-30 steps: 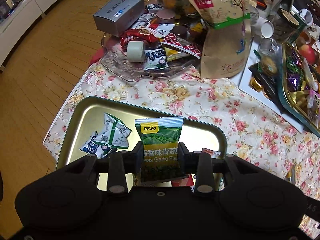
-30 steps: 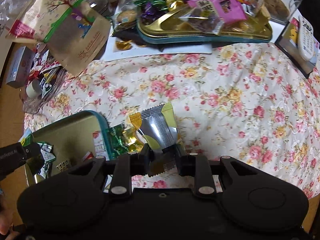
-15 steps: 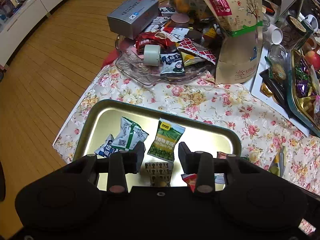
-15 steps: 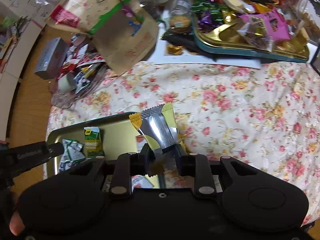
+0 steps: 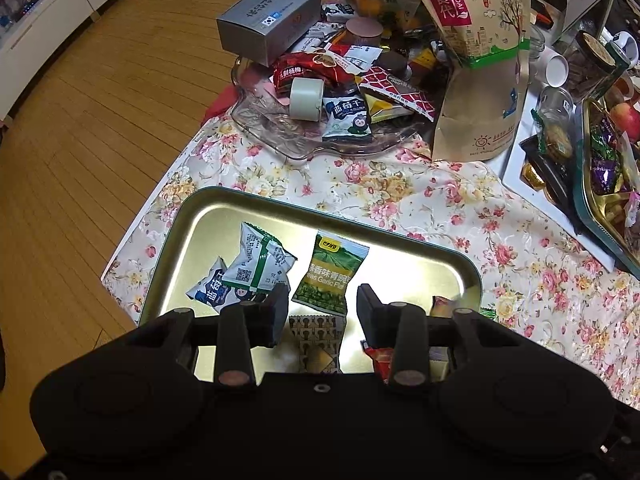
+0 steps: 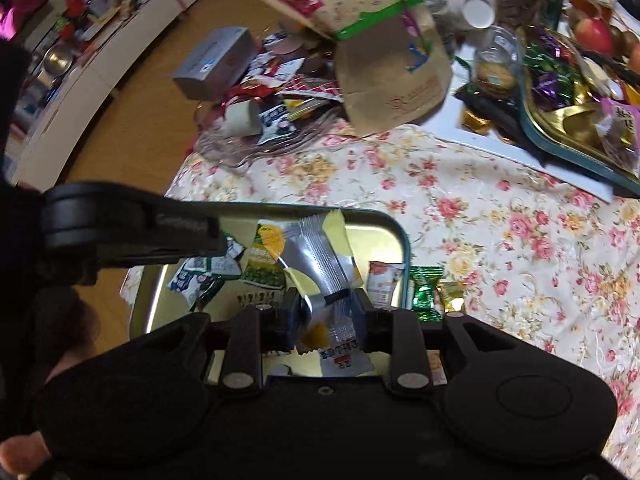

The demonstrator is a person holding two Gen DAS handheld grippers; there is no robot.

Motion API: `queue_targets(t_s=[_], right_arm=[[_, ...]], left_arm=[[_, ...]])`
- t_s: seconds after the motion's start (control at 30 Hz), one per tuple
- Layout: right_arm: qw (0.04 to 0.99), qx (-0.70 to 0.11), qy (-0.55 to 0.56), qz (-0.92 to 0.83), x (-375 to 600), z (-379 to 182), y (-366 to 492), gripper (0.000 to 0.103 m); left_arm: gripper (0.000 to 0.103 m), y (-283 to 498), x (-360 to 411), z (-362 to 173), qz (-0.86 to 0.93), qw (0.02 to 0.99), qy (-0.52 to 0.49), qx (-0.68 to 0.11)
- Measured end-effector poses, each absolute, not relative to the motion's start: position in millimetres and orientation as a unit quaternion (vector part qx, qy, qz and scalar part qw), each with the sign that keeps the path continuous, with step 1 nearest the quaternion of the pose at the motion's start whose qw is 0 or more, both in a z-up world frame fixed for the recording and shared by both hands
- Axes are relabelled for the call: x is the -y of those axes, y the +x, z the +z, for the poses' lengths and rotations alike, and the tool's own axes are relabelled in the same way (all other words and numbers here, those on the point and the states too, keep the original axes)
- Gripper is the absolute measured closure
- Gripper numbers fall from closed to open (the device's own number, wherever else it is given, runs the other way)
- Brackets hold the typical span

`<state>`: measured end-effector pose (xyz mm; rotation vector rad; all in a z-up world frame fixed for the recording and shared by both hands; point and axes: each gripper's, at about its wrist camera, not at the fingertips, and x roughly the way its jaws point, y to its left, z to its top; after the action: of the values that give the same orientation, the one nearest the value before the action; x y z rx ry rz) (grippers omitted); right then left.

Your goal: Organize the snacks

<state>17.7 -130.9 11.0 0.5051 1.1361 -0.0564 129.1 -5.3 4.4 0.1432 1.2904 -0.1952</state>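
Note:
My left gripper point(image 5: 322, 312) hangs open over the gold tray point(image 5: 280, 200) with nothing between its fingers. A green pea packet point(image 5: 330, 276) lies flat in the tray just beyond them, beside two blue-and-white packets point(image 5: 256, 268) and a brown patterned one point(image 5: 318, 340). My right gripper point(image 6: 326, 308) holds a silver and yellow packet point(image 6: 320, 248) upright over the same tray point(image 6: 402, 240). Its jaws are opening, with the packet still between the pads. The left gripper point(image 6: 218, 236) reaches in from the left in the right wrist view.
A glass dish point(image 5: 280, 136) heaped with snacks, a grey box point(image 5: 268, 16) and a tall kraft bag point(image 5: 480, 80) stand behind the tray. A second gold tray point(image 5: 600, 208) of sweets sits at right. Green point(image 6: 426, 284) and gold point(image 6: 450, 296) candies lie on the flowered cloth.
My left gripper opened and the green pea packet dropped flat into the tray. My right gripper carried the silver and yellow packet left, from over the cloth to over the tray.

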Motion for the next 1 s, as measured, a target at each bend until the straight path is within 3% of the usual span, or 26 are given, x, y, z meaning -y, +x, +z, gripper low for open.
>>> queue_targets(t_s=[0.13, 0.43, 0.7, 1.0], right_arm=[[0.806, -0.533, 0.257, -0.011, 132.2, 11.1, 16.3, 0.065], [0.782, -0.534, 0.307, -0.092, 174.6, -6.7, 19.1, 0.065], [0.733, -0.549, 0.349, -0.201, 218.3, -56.8, 21.0, 0.067], [0.714, -0.570, 0.358, -0.195, 205.9, -92.5, 33.1, 0.067]], left_arm=[[0.056, 128.8, 6.0, 2.6, -0.095, 0.787, 0.062, -0.606], [0.056, 119.5, 22.0, 0.4, -0.127, 0.775, 0.074, -0.615], [0.056, 109.9, 35.7, -3.8, -0.156, 0.761, 0.084, -0.624], [0.056, 111.0, 33.9, -2.9, -0.160, 0.760, 0.084, -0.624]])
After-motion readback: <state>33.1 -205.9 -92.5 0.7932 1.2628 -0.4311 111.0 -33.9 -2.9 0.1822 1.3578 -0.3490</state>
